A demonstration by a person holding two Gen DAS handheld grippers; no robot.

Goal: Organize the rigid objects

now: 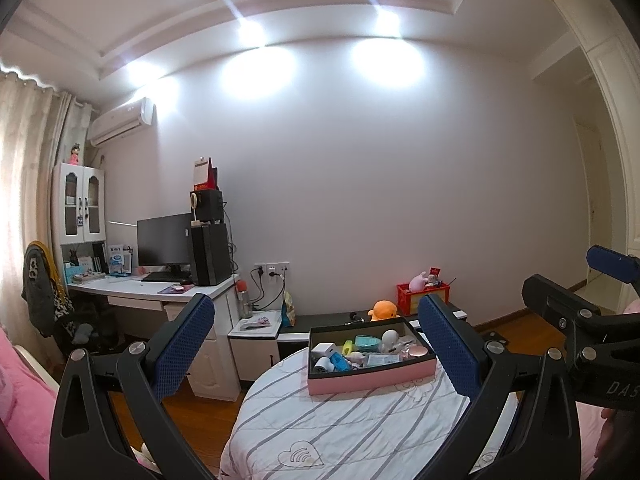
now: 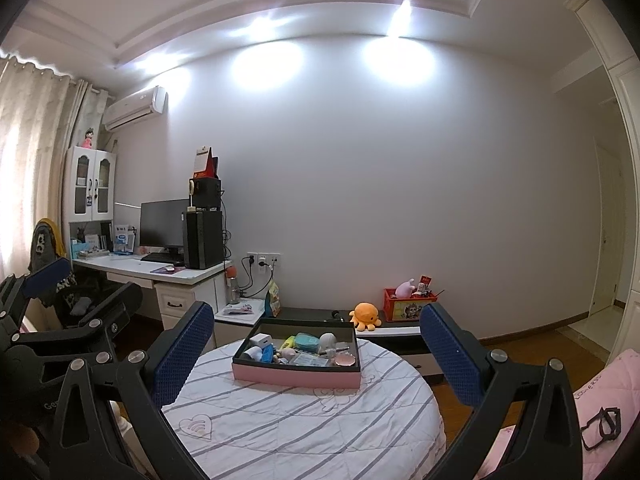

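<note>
Two tongs, both empty, both held back from box.

Left view: my left tongs (image 1: 316, 344) spread wide; pink box (image 1: 372, 376) of small items on round striped counter (image 1: 340, 432), far edge.

Right view: my right tongs (image 2: 316, 344) spread wide too. Box contents jumbled; fits sorting underway or finished. Step unclear.

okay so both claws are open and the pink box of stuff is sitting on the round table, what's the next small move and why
Probably ease the right claw forward and down toward the pink box. Both claws are open and empty, the left claw too, and they hang short of the box, which rests on the striped table cover filled with small items. Nothing can be sorted until one claw gets closer.
</note>
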